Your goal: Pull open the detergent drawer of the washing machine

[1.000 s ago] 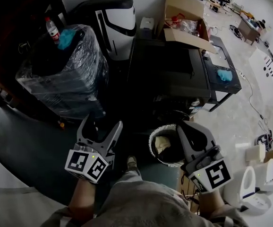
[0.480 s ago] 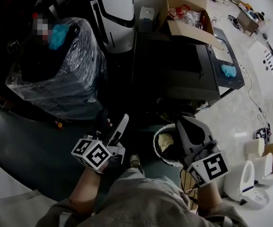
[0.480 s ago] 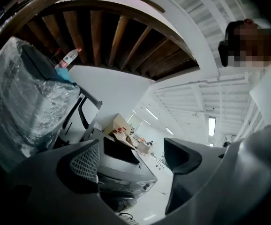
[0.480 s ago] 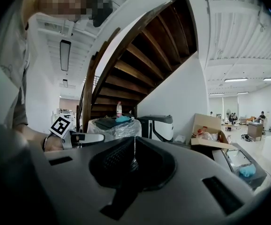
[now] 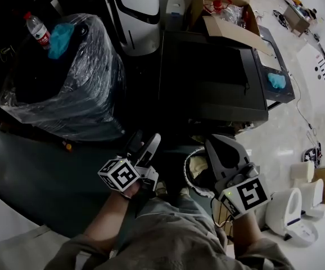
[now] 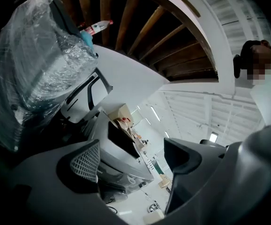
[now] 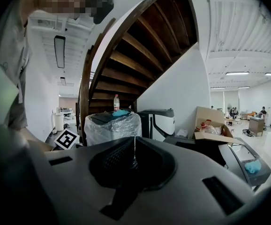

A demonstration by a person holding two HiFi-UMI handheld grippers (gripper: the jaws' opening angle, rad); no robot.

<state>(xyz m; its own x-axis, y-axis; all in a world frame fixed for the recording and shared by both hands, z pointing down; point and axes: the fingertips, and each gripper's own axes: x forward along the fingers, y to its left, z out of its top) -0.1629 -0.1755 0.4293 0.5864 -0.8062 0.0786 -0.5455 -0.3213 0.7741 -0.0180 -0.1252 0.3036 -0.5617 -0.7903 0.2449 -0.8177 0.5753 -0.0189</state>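
Observation:
A dark, box-shaped machine (image 5: 213, 77) stands ahead of me in the head view; its front and any drawer are in shadow and I cannot make them out. It also shows between the left jaws in the left gripper view as a dark machine (image 6: 121, 144). My left gripper (image 5: 144, 143) is held low in front of that machine, tilted to the right. Its jaws stand apart with nothing between them (image 6: 131, 151). My right gripper (image 5: 217, 148) hovers over a waste bin, jaws closed together and empty (image 7: 134, 146). Neither gripper touches the machine.
A plastic-wrapped appliance (image 5: 61, 89) at the left carries a water bottle (image 5: 37, 30) and a blue cloth (image 5: 58, 38). A white-and-black unit (image 5: 137, 16) stands behind. An open cardboard box (image 5: 224, 10) sits on the dark machine. A lined waste bin (image 5: 199, 170) is by my feet.
My left gripper has moved right and forward toward the dark machine and turned. The right gripper has stayed almost in place, still shut. The head view has tipped downward.

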